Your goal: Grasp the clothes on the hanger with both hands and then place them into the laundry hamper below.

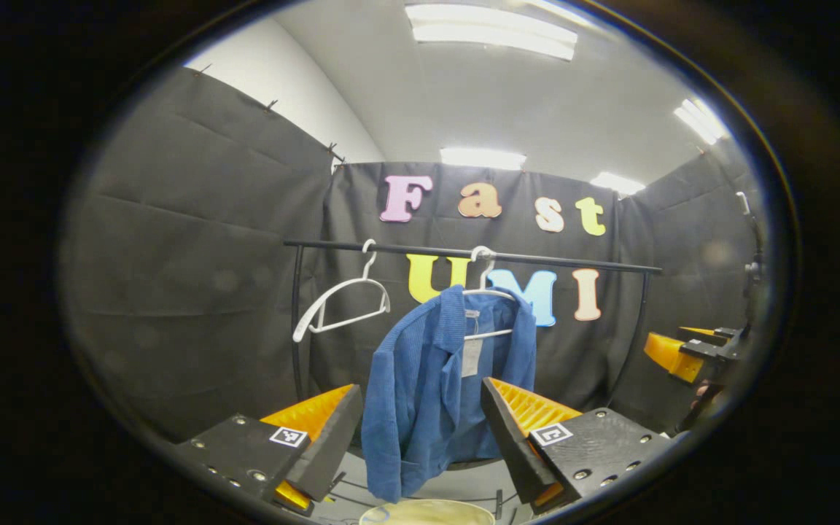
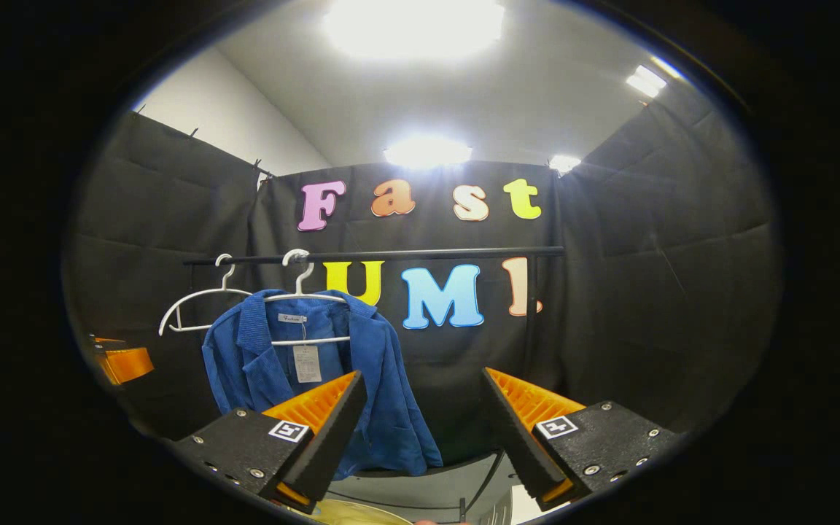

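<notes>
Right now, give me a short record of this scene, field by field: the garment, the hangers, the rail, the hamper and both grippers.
garment: blue jacket, hanging open on a white hanger, paper tag at the collar
spare hanger: empty white hanger, beside the jacket on the same rail
rail: black clothes rail, level, in front of the booth wall
hamper: pale rim at the bottom edge, below the jacket
left gripper: open, short of the jacket
right gripper: open, holding nothing
task state: jacket not yet grasped
</notes>
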